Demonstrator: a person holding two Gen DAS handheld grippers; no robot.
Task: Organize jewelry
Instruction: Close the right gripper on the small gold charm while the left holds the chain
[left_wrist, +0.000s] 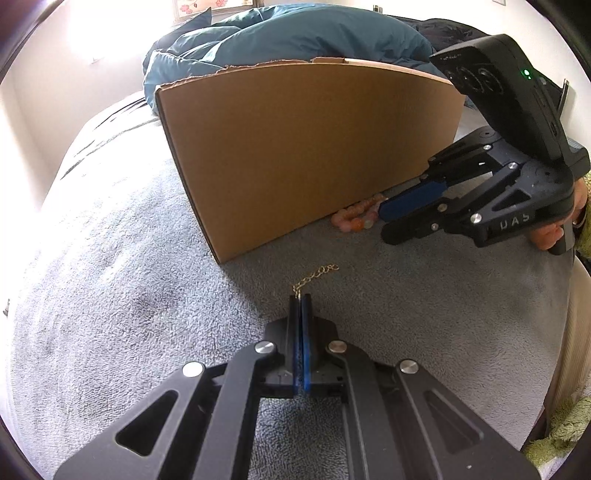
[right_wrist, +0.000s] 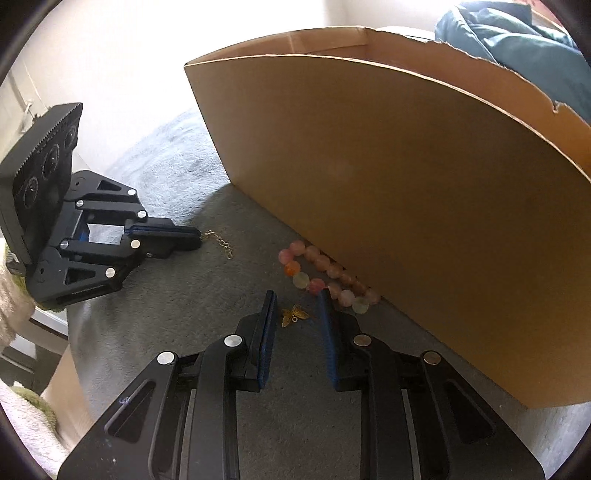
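Chain (left_wrist: 316, 275) is pinched by left gripper (left_wrist: 300, 300); right gripper (right_wrist: 297, 299) is spread around charm (right_wrist: 294, 315), beads (right_wrist: 325, 275) beside box (right_wrist: 388, 206).

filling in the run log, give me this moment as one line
left gripper: shut on gold chain | right gripper: open around butterfly charm | bead bracelet: against cardboard box

This is a bedroom in a home. A soft grey blanket (left_wrist: 129, 295) covers a bed. A puffy blue duvet (left_wrist: 295, 37) lies bunched up at 12 o'clock, behind a brown cardboard box (left_wrist: 303, 147). Bright daylight comes in at 11 o'clock, by a flowery picture (left_wrist: 207, 5) on the pale wall
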